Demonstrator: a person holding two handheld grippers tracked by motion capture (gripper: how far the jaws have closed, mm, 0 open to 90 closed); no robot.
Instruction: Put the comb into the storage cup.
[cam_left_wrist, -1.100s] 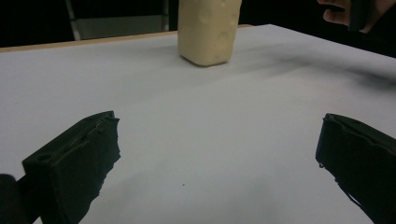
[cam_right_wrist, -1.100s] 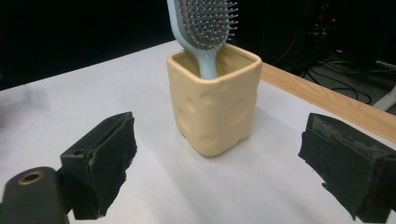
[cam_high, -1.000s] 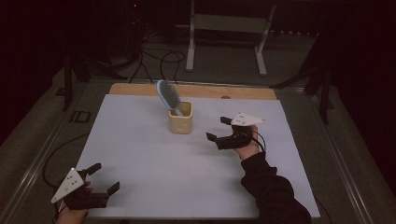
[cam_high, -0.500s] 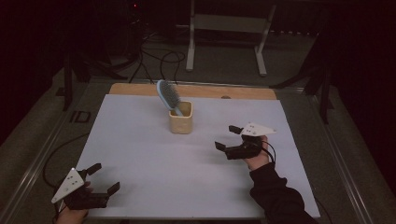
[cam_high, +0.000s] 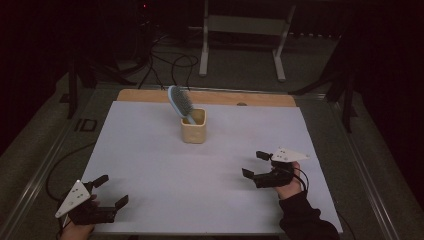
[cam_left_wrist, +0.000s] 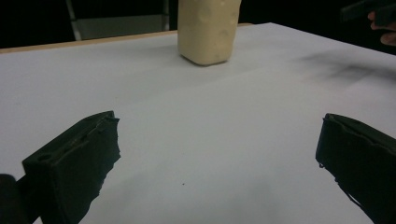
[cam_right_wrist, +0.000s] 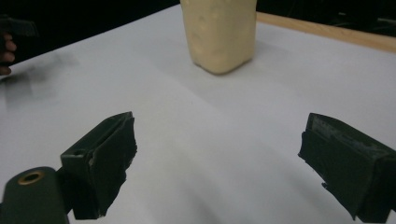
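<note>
- Judging from how things lie, the brush (cam_high: 179, 103) already stands in the cup (cam_high: 193, 126), handle down and bristle head leaning out toward the far left, so the step in hand looks like clearing the grippers away and parking them.
- The cup sits toward the far middle of the white table (cam_high: 150, 160), well apart from both hands; in the left gripper view it stands straight ahead (cam_left_wrist: 208, 30), and in the right gripper view too (cam_right_wrist: 219, 35).
- The left gripper (cam_high: 107, 192) hovers at the near left corner with its jaws wide apart and nothing between them.
- The right gripper (cam_high: 254, 165) sits at the near right, jaws likewise spread and empty, pointing left across the table.
- To do this well, move each hand low and level toward the near edge, away from the cup, so that no jaw or cable swings near it.
- The brush is top-heavy and leans; a knock on the cup's wall would probably tip both, so stay well off.
- Watch the trailing cable on the right hand: let it fall toward the near side, not across the sheet.
- Leave the jaws apart while resting; there is nothing to hold.
- Whether the brush touches the cup's bottom cannot be told from here.
</note>
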